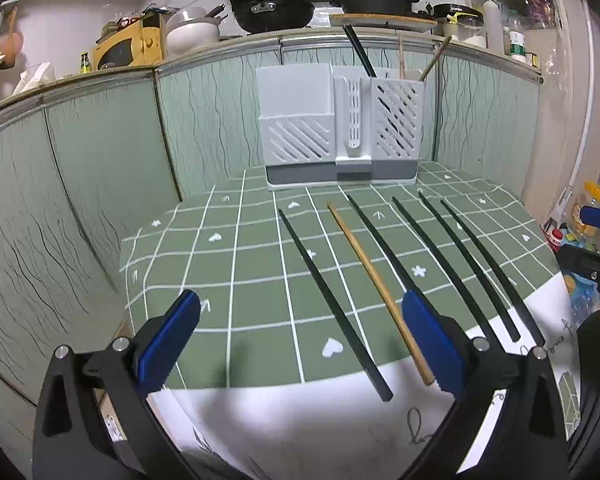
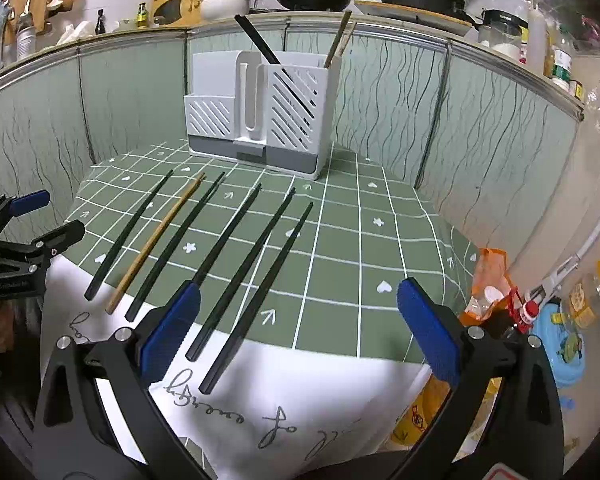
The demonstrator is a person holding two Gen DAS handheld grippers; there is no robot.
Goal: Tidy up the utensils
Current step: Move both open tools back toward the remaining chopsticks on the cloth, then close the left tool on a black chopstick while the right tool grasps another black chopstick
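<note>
Several black chopsticks (image 1: 328,300) and one wooden chopstick (image 1: 376,288) lie side by side on the green checked cloth. A white utensil holder (image 1: 340,128) stands at the back, with a black chopstick and two wooden ones in its right compartment. My left gripper (image 1: 300,344) is open above the near ends of the leftmost chopsticks, holding nothing. In the right wrist view the same row of black chopsticks (image 2: 256,276) and the wooden chopstick (image 2: 156,240) lie left of centre, the holder (image 2: 260,112) stands behind. My right gripper (image 2: 300,332) is open and empty over the cloth's near edge.
Green patterned panels (image 1: 100,152) wall in the table at the back and left. An orange packet (image 2: 488,280), bottles and a blue toy (image 2: 560,344) crowd the right edge. Pans and jars sit on the shelf above. The left gripper (image 2: 24,240) shows at the far left.
</note>
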